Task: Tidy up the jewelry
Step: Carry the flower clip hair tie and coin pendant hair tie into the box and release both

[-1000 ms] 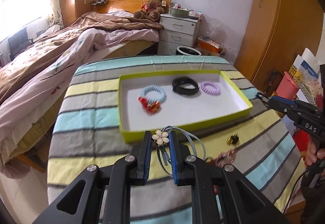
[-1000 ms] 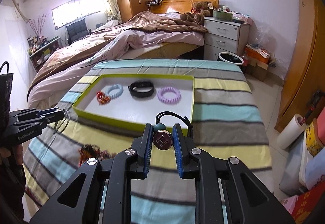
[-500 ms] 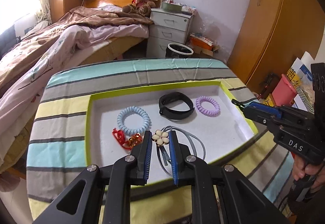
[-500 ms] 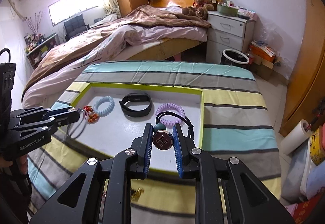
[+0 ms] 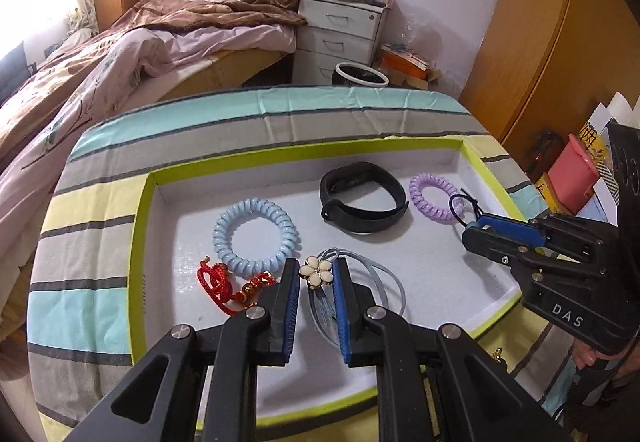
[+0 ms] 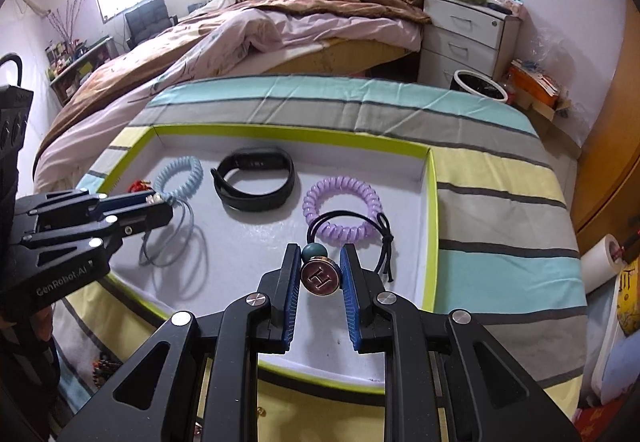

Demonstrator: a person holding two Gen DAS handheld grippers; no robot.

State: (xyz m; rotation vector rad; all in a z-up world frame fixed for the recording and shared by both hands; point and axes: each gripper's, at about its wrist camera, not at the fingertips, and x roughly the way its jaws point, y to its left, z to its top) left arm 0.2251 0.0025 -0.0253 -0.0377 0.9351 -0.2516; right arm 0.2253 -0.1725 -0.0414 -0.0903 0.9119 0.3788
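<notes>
Jaws, left gripper: I clamp the flower hair tie at its bloom, over the tray.
Jaws, right gripper: I pinch the black hair tie by its disc.
Handling: light, limp cords; hard charms grip best.

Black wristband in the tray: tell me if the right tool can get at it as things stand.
Probably not yet. The black wristband lies uncovered in the tray, but the right tool is already shut on the H-charm hair tie, so it must let go first.
</notes>
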